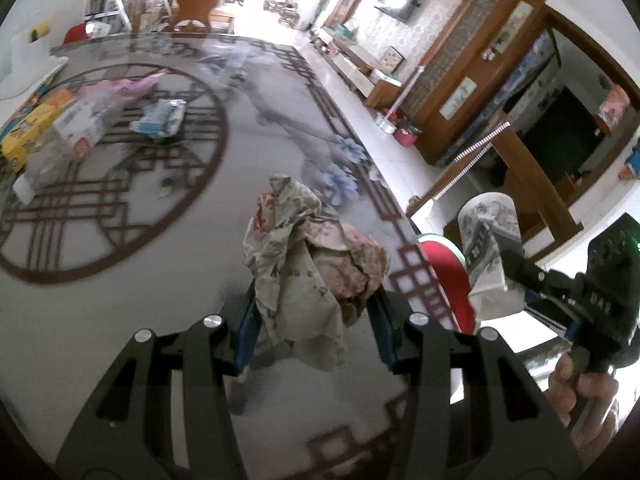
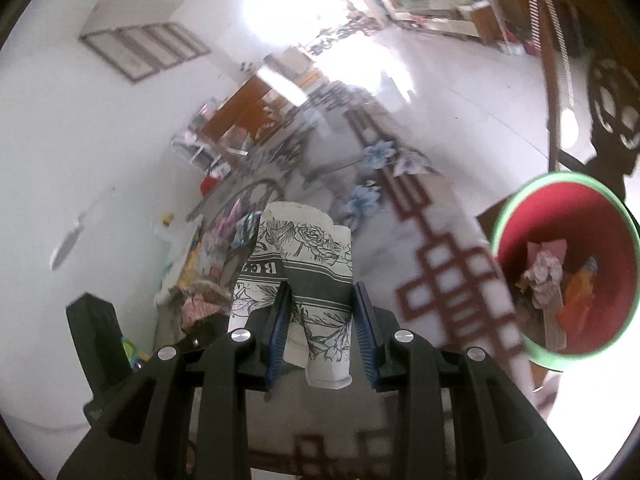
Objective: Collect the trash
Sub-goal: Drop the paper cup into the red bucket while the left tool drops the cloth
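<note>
Grippers: 2, holding 1 crumpled paper [image 1: 316, 264] and 1 paper cup [image 2: 304, 292].

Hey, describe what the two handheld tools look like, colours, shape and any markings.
Both are black with angular, branching arms and round silver bolts at the joints. The left tool and right tool each have two fingers lined with blue ribbed pads. Seen from the left camera, the right tool's body carries a green light and pale, unreadable lettering.

Bright daylight blows out the far doorway — glare on the glossy table [image 1: 168, 248], motion blur, fisheye-bent edges.
</note>
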`<state>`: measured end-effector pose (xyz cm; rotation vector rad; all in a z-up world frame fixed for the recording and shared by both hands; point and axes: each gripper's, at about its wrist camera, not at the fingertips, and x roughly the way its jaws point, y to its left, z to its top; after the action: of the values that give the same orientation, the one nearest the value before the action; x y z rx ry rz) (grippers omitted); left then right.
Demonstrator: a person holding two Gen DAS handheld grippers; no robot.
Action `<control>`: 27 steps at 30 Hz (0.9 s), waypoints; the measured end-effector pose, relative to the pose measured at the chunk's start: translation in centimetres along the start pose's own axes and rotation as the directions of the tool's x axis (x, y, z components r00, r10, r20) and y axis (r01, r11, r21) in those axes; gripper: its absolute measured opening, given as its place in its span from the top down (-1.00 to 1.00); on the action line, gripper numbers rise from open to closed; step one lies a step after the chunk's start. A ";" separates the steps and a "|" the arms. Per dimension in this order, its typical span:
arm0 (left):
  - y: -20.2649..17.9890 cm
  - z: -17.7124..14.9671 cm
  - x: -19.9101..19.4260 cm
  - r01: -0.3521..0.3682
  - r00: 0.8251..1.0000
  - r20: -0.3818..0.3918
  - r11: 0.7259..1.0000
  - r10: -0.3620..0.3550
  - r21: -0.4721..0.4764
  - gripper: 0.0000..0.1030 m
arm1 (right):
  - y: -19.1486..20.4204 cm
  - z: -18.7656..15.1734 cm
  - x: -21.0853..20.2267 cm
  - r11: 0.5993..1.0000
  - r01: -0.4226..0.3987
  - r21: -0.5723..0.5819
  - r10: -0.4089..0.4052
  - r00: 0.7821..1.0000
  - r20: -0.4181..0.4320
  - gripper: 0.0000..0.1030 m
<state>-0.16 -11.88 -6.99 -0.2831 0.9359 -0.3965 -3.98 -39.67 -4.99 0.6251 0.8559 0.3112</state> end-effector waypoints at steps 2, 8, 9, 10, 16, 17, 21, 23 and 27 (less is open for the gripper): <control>-0.9 -0.2 0.7 0.005 1.000 -0.012 1.000 -0.004 0.027 0.13 | -1.5 -0.1 -1.0 0.999 0.000 0.037 0.000 1.000 0.011 0.40; -2.6 -0.4 3.1 0.031 0.997 -0.070 0.997 -0.026 0.071 0.13 | -5.5 -0.2 -4.2 0.993 0.075 0.087 -0.082 0.994 0.079 0.41; -2.9 -0.4 3.9 0.038 0.995 -0.091 0.996 -0.030 0.080 0.13 | -6.8 -0.2 -5.0 0.987 0.129 0.101 -0.139 0.985 0.104 0.40; -3.4 -0.3 4.6 0.046 0.994 -0.107 0.995 -0.037 0.089 0.13 | -7.6 -0.3 -5.5 0.980 0.165 0.111 -0.178 0.977 0.121 0.40; -8.8 0.1 9.6 0.197 0.966 -0.187 0.975 -0.176 0.101 0.13 | -12.3 -1.3 -7.1 0.945 0.247 0.212 -0.279 0.950 0.137 0.40; -10.0 0.1 10.3 0.225 0.959 -0.200 0.968 -0.200 0.110 0.13 | -12.6 -1.3 -7.3 0.942 0.261 0.213 -0.293 0.946 0.136 0.40; -15.2 -0.2 13.2 0.296 0.935 -0.263 0.932 -0.239 0.208 0.13 | -14.0 -1.6 -8.2 0.921 0.313 0.230 -0.351 0.925 0.145 0.40; -17.3 -0.4 14.4 0.332 0.919 -0.301 0.910 -0.254 0.247 0.13 | -14.8 -1.6 -8.5 0.912 0.324 0.250 -0.367 0.918 0.150 0.40; -19.7 -0.5 15.9 0.356 0.906 -0.341 0.885 -0.250 0.298 -0.21 | -16.3 -1.2 -8.7 0.895 0.334 0.297 -0.394 0.903 0.171 0.28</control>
<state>3.79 -36.66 -10.82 -0.0369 1.0918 -0.9116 -10.21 -56.17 -10.50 0.7126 0.7797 -0.2198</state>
